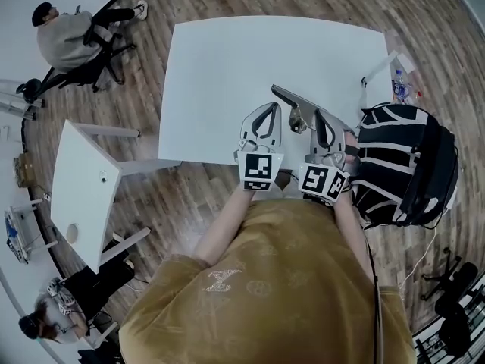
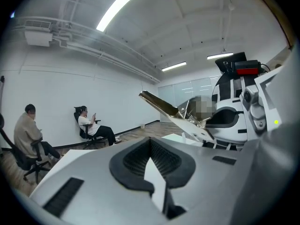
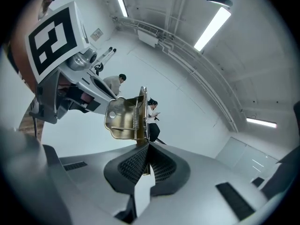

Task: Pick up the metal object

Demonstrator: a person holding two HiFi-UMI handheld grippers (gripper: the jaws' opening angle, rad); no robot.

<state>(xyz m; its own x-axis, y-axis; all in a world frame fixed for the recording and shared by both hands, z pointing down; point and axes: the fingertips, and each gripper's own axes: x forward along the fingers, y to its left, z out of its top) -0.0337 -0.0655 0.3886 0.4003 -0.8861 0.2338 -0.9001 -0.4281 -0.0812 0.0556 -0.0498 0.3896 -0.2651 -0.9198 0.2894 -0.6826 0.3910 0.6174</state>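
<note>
The metal object is a brass-coloured spring clip with a long flat arm, lifted off the white table. My right gripper is shut on its lower edge. In the right gripper view the clip stands upright just above the closed pads, with its coil spring showing. My left gripper hovers beside it on the left, jaws shut with nothing between them. The left gripper view shows the clip off to the upper right, apart from that gripper.
A black and white backpack stands right of the table. A water bottle lies near the table's right edge. A second white table is at left. People sit in chairs at upper left and lower left.
</note>
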